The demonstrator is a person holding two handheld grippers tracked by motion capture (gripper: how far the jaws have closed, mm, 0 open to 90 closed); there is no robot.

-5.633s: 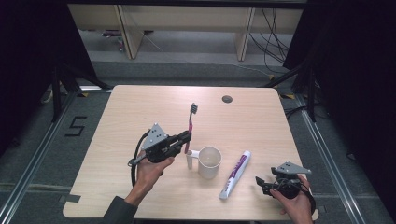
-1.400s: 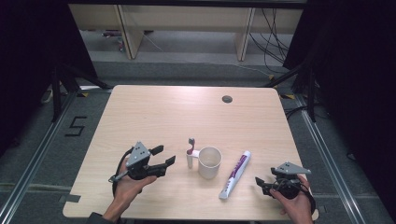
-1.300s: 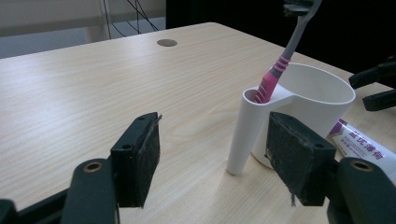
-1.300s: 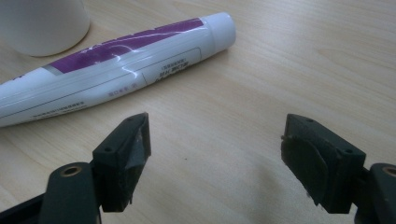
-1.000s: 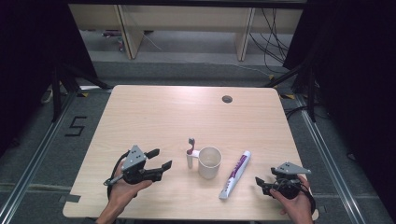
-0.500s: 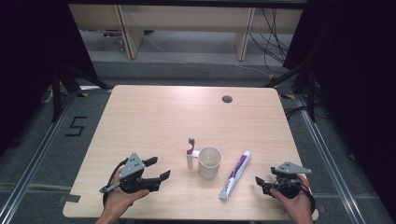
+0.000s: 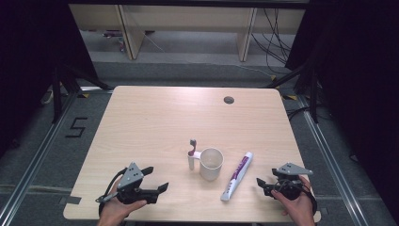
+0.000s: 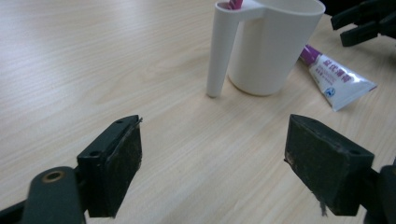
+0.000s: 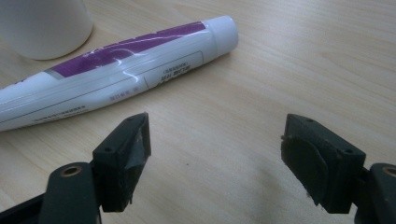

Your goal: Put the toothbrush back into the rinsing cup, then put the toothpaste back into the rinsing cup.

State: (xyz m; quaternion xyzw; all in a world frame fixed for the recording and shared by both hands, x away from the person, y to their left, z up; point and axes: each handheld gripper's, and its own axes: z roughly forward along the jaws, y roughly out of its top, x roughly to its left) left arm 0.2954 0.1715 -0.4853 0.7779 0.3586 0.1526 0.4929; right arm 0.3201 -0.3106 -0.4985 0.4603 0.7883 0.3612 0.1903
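A white cup (image 7: 211, 163) stands mid-table, and a pink-handled toothbrush (image 7: 192, 146) stands upright in its hollow handle. A white and purple toothpaste tube (image 7: 237, 175) lies to the cup's right. My left gripper (image 7: 157, 179) hovers low near the front left edge, pointing right at the cup (image 8: 271, 46). Its jaws have just been opening and nothing is between them (image 8: 212, 158). My right gripper (image 7: 261, 187) rests at the front right, open and empty (image 9: 215, 158), with the tube (image 9: 116, 79) just beyond its jaws.
The wooden table (image 7: 155, 122) has a dark cable hole (image 7: 228, 100) near its far edge. Wooden shelving and cables lie beyond the table, and dark curtains hang at both sides. A "5" (image 7: 77, 127) is marked on the floor at left.
The left gripper held the toothbrush earlier; the brush now stands in the cup's handle. The left hand has drawn back toward the front left edge and sunk, jaws wider. The right gripper kept still.
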